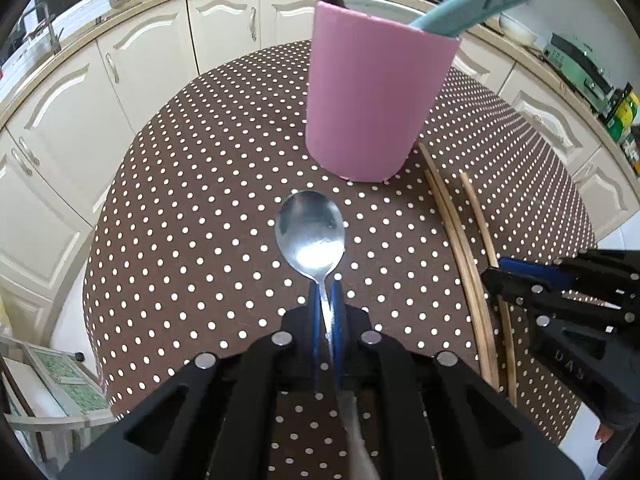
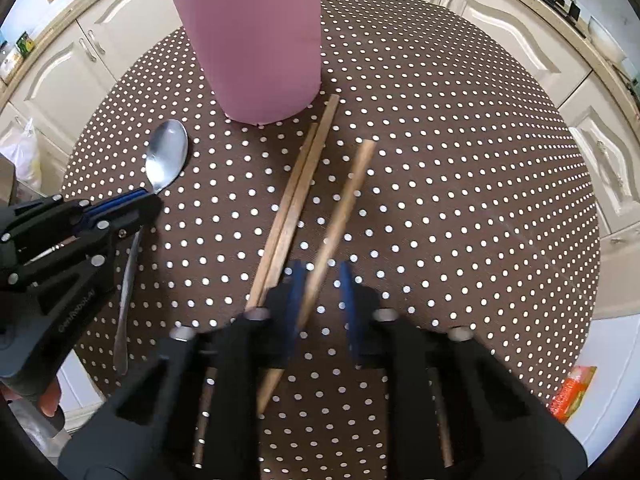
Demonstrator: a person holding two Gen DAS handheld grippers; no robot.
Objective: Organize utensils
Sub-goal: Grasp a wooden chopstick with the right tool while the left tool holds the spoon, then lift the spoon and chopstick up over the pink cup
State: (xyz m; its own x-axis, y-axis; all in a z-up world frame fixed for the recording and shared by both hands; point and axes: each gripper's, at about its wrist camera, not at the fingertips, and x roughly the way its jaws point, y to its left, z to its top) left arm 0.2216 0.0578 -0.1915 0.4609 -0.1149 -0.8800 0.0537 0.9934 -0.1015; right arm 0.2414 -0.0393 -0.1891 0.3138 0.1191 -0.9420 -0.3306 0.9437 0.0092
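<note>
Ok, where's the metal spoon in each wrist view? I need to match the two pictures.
Left wrist view: the metal spoon sits centre frame, bowl pointing toward the pink utensil cup, its neck clamped in the left gripper.
Right wrist view: the spoon is at the left, below and left of the cup, handle running down under the left gripper.
Shared landmark: the pink cup.
</note>
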